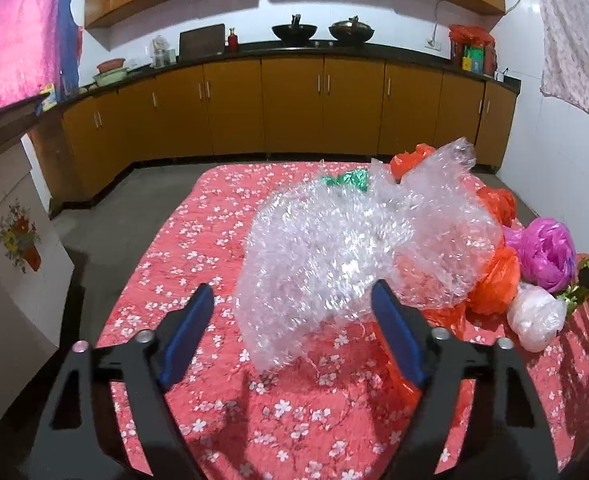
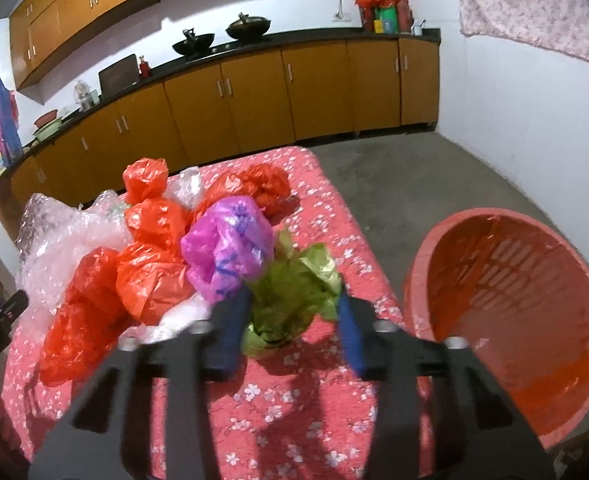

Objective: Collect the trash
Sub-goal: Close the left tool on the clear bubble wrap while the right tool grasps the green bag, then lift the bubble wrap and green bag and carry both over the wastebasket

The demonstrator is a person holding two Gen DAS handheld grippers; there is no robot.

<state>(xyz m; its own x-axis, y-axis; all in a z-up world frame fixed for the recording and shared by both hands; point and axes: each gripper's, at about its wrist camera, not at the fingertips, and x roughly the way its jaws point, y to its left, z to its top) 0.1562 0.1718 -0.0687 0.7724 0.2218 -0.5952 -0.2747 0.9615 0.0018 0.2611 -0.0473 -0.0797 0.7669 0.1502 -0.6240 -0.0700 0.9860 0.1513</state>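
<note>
We see the left tongs (image 1: 294, 336) spread wide around the near edge of the bubble wrap (image 1: 358, 236), pads not pressing. Right tongs (image 2: 290, 332) flank the crumpled green wrapper (image 2: 294, 300); a real grip we cannot tell. Trash heaps on the floral-covered counter (image 1: 214, 240). The red basket (image 2: 514, 320) stands just beside it, right.

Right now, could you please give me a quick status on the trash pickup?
Left tool open at the bubble wrap. Right tool around the green wrapper, grip unclear. Basket beside the table, nothing blocking.
</note>
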